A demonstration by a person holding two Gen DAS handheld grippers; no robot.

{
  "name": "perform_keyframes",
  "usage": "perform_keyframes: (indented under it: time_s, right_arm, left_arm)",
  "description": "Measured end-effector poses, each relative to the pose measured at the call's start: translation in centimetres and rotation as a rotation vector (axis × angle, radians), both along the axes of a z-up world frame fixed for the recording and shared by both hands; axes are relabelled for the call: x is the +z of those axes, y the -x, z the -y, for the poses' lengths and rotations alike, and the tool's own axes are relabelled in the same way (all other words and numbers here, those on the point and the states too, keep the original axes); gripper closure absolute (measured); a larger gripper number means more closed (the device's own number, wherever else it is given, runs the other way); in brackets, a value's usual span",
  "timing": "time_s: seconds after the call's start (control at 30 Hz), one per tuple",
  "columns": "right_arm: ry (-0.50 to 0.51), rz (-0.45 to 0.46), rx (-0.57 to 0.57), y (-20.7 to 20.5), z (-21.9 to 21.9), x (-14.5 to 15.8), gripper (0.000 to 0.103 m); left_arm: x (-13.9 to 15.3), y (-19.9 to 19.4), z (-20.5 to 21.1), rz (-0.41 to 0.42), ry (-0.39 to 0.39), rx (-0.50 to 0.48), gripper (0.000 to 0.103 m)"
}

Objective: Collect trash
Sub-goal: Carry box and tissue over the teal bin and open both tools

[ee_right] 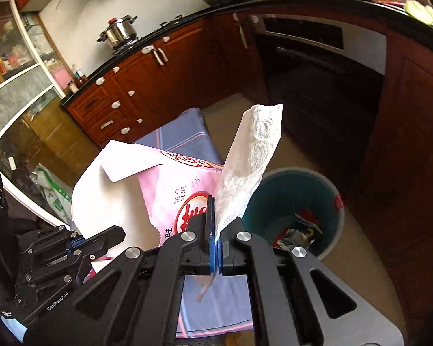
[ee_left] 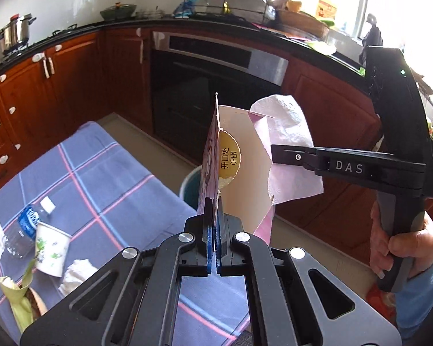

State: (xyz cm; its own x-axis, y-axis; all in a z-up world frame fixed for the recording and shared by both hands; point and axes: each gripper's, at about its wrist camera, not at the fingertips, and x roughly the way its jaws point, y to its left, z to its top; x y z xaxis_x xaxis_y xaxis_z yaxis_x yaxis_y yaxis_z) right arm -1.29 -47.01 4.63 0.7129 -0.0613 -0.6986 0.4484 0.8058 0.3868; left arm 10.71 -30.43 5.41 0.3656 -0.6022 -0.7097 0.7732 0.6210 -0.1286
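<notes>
My left gripper (ee_left: pixel 215 225) is shut on a flattened pink carton (ee_left: pixel 239 170) with a yellow "OPEN" tab, held upright above the table's far edge. The carton also shows in the right wrist view (ee_right: pixel 170 199), with my left gripper (ee_right: pixel 112 235) at its lower left. My right gripper (ee_right: pixel 215 230) is shut on a white paper towel (ee_right: pixel 251 158) that stands up above the teal trash bin (ee_right: pixel 332 213). In the left wrist view the right gripper (ee_left: pixel 277 152) holds the towel (ee_left: pixel 288 144) just behind the carton. The bin's rim (ee_left: pixel 189 178) peeks out beside the carton.
The table has a blue plaid cloth (ee_left: pixel 101 178). On it lie a paper cup (ee_left: pixel 50 249), a clear plastic bottle (ee_left: pixel 23 230), a crumpled tissue (ee_left: pixel 75 274) and a green wrapper (ee_left: pixel 17 297). The bin holds some trash (ee_right: pixel 300 230). Wooden cabinets (ee_left: pixel 72 86) and an oven (ee_left: pixel 210 86) stand behind.
</notes>
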Motion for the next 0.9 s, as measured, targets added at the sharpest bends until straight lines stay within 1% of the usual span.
perform_keyframes:
  time_s: [0.17,0.3,0.4,0.5,0.53,0.57,0.6,0.63,0.67,0.7,0.73,0.77,0.8,0.9]
  right_arm:
    - [-0.05,-0.08,-0.031,-0.2,3.6,-4.5,0.102]
    - [-0.103,-0.135,-0.036,-1.0,5.7,-8.2,0.102]
    - [-0.148,-0.165,-0.035,-1.5,6.7,-10.7,0.1]
    - [-0.183,-0.192,-0.032,-2.2,7.4,-12.4,0.097]
    - [-0.207,-0.201,-0.031,-2.3,7.8,-13.1,0.088]
    - [-0.224,-0.211,-0.037,-2.3,8.1,-13.6,0.057]
    - [-0.218,-0.231,-0.058,-2.3,8.4,-14.0,0.042]
    - [-0.219,-0.221,-0.066,-2.3,8.5,-14.1,0.022]
    - [-0.227,-0.21,-0.071,-2.3,8.8,-14.2,0.021]
    - [-0.241,-0.214,-0.077,-2.2,9.0,-14.4,0.021]
    - [-0.255,-0.22,-0.08,-2.3,9.2,-14.7,0.019]
    - [-0.263,-0.221,-0.085,-2.4,9.2,-14.7,0.019]
    - [-0.262,-0.223,-0.091,-2.4,9.2,-14.8,0.019]
    - [-0.264,-0.239,-0.094,-2.7,9.0,-14.7,0.016]
  left_arm:
    - [-3.3,-1.5,4.8,-0.065,-0.04,-0.031,0.101]
    - [-6.0,-2.9,7.5,-0.108,-0.078,-0.037,0.101]
    - [-8.3,-3.9,8.9,-0.138,-0.117,-0.035,0.101]
    - [-10.4,-4.8,9.3,-0.168,-0.158,-0.033,0.101]
    - [-10.9,-5.2,9.5,-0.18,-0.172,-0.031,0.099]
    - [-11.5,-5.4,9.7,-0.194,-0.181,-0.031,0.097]
    - [-11.9,-5.6,9.8,-0.191,-0.196,-0.023,0.096]
    - [-12.2,-5.7,9.7,-0.188,-0.201,-0.022,0.09]
    - [-12.4,-5.7,9.7,-0.187,-0.208,-0.021,0.073]
    - [-12.4,-5.7,9.7,-0.179,-0.211,-0.016,0.061]
    - [-12.2,-5.7,9.5,-0.154,-0.208,-0.005,0.043]
    - [-11.9,-5.5,9.3,-0.125,-0.203,0.006,0.04]
    - [-11.8,-5.3,9.3,-0.112,-0.202,0.006,0.039]
    - [-11.4,-5.0,9.1,-0.12,-0.203,-0.012,0.034]
